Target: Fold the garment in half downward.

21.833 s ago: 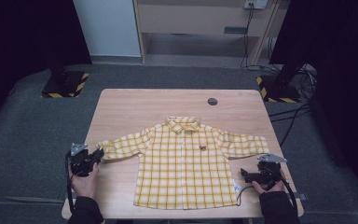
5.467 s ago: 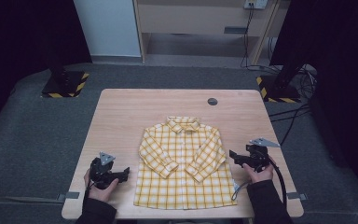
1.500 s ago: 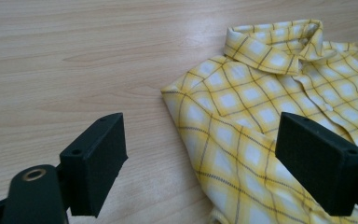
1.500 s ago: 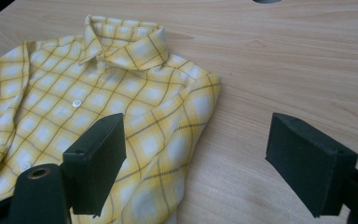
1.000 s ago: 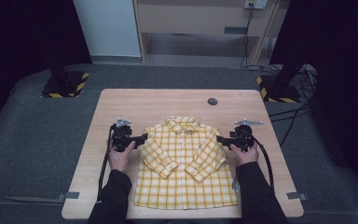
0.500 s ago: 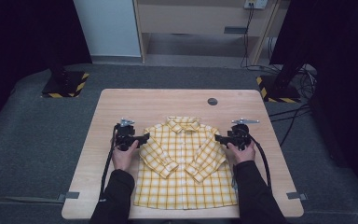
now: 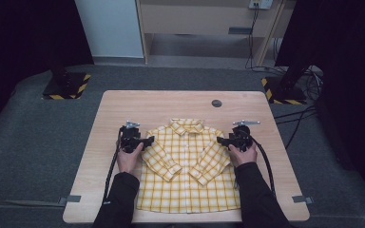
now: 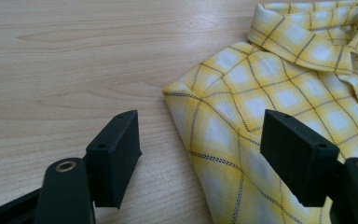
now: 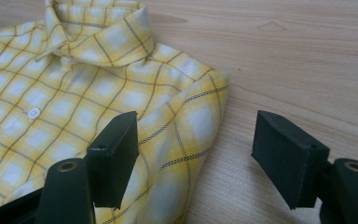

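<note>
Status: shirt (image 7: 188, 166) fold partly complete.

- Lies flat on the desk (image 7: 123, 109), front up, collar (image 7: 188, 126) at the far end.
- Done: both sleeves (image 7: 164, 164) folded inward, crossing the front just below the collar.
- Not yet done: body fold, with the hem lying at full length, well apart from the collar.
- Left gripper (image 7: 147, 140) set at the shoulder left of the collar, right gripper (image 7: 220, 140) at the shoulder right of the collar.
- Fingers (image 8: 114, 154) of both released and just now closing in. Each pair straddles a shoulder edge with cloth between, and no pad presses yet.

Remaining, by judgement: clamp both shoulders, carry the collar end over toward the hem, flatten.
</note>
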### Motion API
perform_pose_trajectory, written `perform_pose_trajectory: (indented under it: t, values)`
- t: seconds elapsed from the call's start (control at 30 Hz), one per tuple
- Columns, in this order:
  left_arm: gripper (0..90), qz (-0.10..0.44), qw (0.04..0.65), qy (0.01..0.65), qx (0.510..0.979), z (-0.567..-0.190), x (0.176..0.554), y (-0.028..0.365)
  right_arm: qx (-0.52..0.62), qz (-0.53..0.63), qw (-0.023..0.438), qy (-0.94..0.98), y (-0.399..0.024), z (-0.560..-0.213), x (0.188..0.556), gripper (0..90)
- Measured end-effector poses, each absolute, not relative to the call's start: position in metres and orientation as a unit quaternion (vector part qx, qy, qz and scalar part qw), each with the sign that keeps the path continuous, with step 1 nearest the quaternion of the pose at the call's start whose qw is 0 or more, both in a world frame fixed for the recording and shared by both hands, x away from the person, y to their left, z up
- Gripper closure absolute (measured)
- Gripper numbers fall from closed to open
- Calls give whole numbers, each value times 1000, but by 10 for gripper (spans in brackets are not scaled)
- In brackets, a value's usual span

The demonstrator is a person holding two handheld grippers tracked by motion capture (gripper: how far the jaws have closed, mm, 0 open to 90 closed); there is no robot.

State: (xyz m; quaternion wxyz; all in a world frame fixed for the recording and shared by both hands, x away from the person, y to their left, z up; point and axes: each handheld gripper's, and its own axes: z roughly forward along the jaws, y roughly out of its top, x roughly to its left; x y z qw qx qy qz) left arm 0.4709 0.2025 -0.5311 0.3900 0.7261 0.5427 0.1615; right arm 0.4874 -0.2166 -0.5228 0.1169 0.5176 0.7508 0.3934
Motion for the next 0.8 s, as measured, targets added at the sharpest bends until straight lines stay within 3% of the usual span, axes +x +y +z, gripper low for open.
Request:
perform_pose_trajectory:
  t: [0.53, 0.8]
  values:
    - [343, 173, 394, 528, 732, -538, 471, 197, 511, 375, 123, 764, -210, -534, 489, 360]
    - [413, 188, 387, 524, 735, -539, 469, 194, 502, 366, 151, 769, -204, -535, 486, 415]
